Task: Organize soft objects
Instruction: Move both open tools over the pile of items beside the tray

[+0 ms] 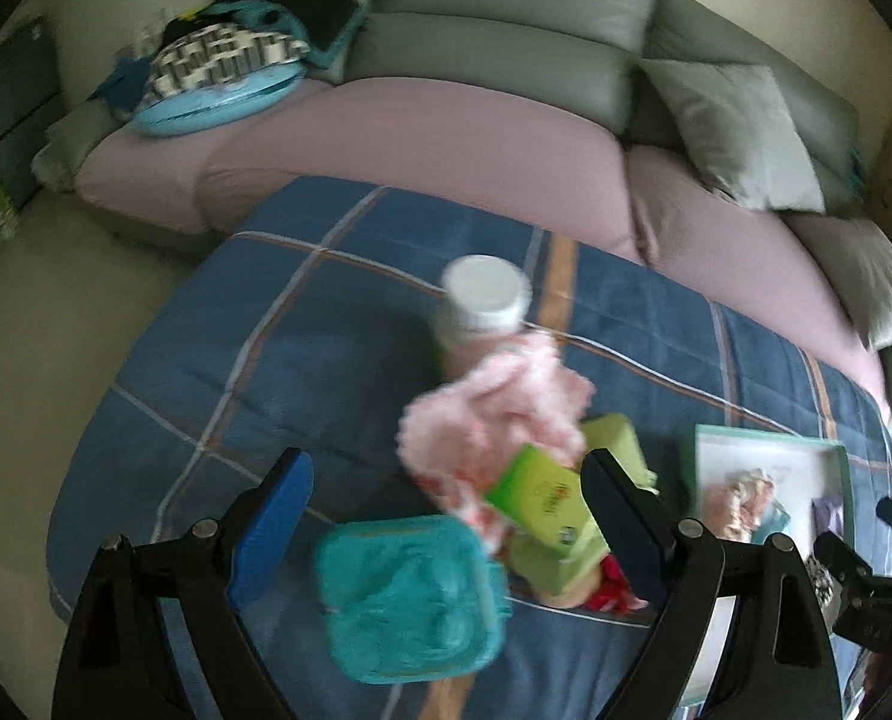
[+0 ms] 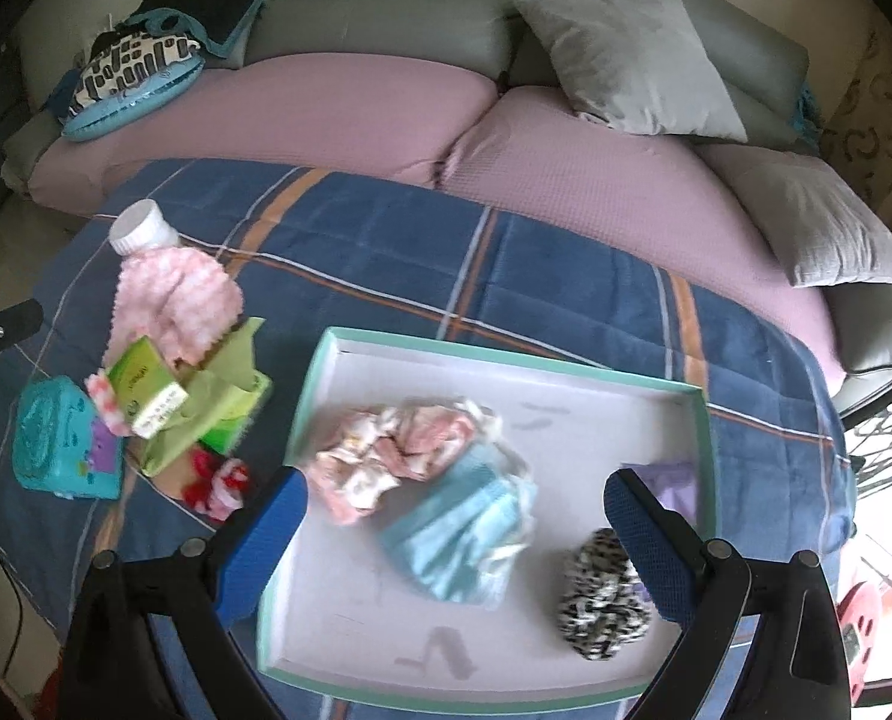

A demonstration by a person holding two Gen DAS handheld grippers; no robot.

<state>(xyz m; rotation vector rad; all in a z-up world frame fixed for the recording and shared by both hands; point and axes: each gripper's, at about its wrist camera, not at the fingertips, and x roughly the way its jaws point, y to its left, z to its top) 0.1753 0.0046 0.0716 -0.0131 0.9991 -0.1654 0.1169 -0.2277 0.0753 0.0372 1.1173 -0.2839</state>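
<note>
A home living room: grey sofa (image 2: 386, 6), cushions (image 2: 626, 60), plaid blanket (image 2: 506, 252).

Soft, dim daylight in both views, no hard shadows. Brightest at far right edge: blown-out white glare by the tray (image 1: 773, 483) in left wrist view, same washed-out patch at lower right in right wrist view. Heavy fisheye bend; sofa (image 2: 398, 18) and blue plaid blanket (image 2: 542, 252) curve hard toward edges, black vignette in corners. Motion blur strong in left view: white-capped bottle (image 1: 485, 294), pink fluffy cloth (image 1: 500, 408) and teal pack (image 1: 410, 594) all smeared. Right view sharper, but cloths in tray (image 2: 566, 360) still slightly soft. Colours muted, a bit grainy.
</note>
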